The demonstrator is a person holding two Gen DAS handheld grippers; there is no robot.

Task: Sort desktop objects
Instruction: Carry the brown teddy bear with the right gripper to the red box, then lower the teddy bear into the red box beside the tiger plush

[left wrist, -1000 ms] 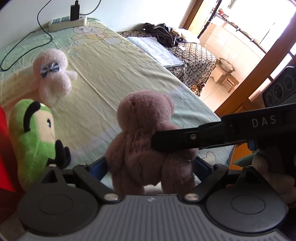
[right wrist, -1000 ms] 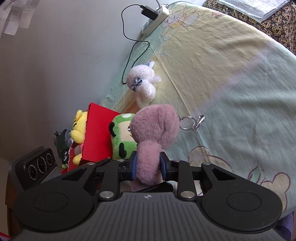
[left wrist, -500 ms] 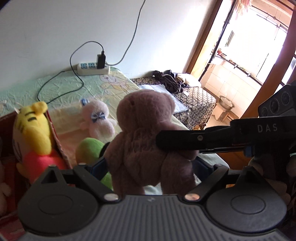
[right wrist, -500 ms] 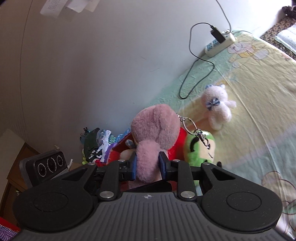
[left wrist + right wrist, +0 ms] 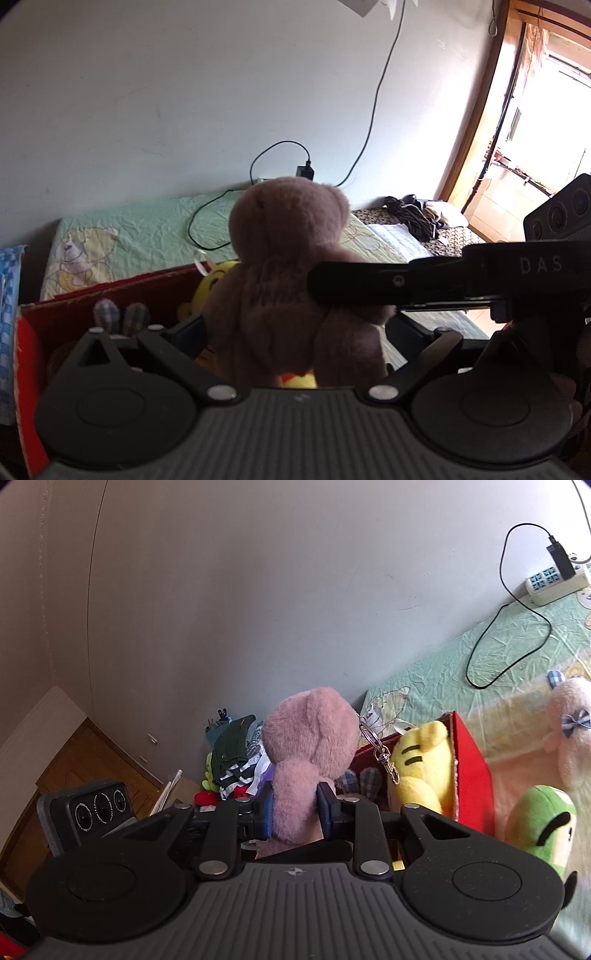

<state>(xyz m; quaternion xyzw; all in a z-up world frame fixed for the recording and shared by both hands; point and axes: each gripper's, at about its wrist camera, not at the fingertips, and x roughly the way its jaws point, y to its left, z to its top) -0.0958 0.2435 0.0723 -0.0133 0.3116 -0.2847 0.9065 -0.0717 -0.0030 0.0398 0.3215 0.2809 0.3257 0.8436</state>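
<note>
A dusty-pink plush bear (image 5: 288,258) hangs in the air above an open red box (image 5: 110,295). My right gripper (image 5: 295,808) is shut on the bear (image 5: 310,731), its blue pads squeezing the lower body. In the left wrist view the right gripper (image 5: 321,284) reaches in from the right as a black bar. My left gripper (image 5: 295,330) stands wide open with the bear's legs between its fingers. A metal keyring (image 5: 380,753) dangles from the bear. A yellow plush (image 5: 421,760) sits inside the red box (image 5: 472,760).
A green plush (image 5: 543,819) and a pale pink plush with a bow (image 5: 569,734) lie on the green bedsheet (image 5: 480,664) right of the box. A power strip (image 5: 554,583) with a black cable sits by the wall. Clothes are piled (image 5: 232,764) beyond the box.
Both grippers have carried the bear left, from over the bedsheet to over the red box. The green and pale pink plushes have dropped out of the left wrist view.
</note>
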